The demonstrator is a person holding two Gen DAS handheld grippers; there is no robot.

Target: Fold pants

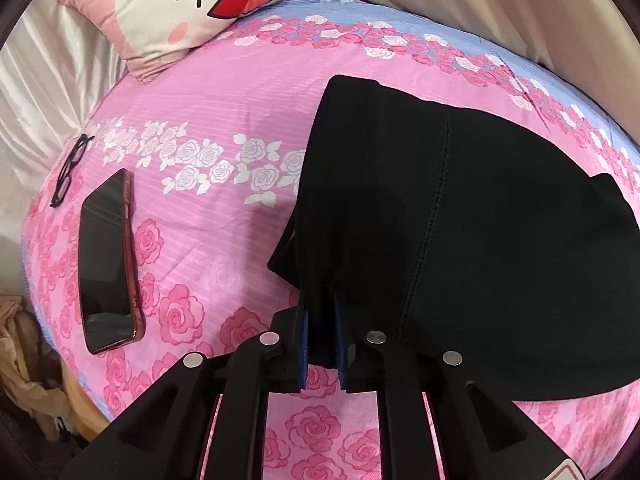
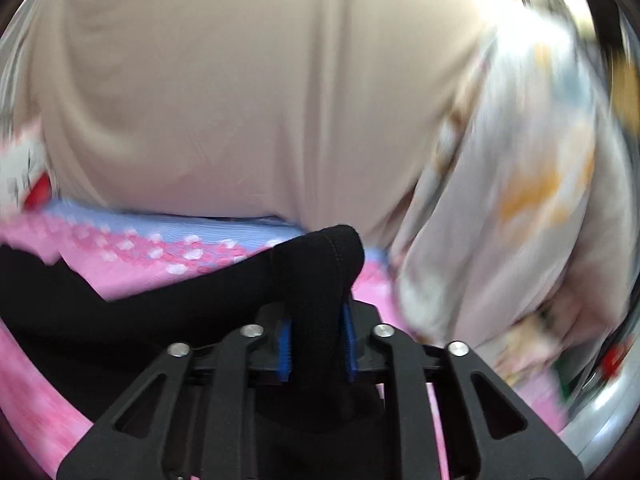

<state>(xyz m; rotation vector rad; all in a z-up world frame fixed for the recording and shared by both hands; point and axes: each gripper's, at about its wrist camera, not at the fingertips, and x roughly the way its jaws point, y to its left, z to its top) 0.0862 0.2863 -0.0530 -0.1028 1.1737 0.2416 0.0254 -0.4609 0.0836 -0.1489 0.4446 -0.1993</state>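
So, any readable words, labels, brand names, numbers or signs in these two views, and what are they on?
No readable text in either view.
Cushion: a drawn cartoon face only, no letters.
Sticker on the left gripper's body: a red-edged corner, cut off by the frame, unreadable.
Phone: dark screen, nothing showing.
The right wrist view is blurred.

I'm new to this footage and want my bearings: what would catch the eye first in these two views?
The black pants stand out most, spread over the right half of the pink rose-print bedsheet, with an edge pinched in the left gripper. In the right wrist view, another bunched fold of them rises between the blue pads of the right gripper. Left of the pants lie a dark phone and black glasses, with a cartoon pillow at the top.
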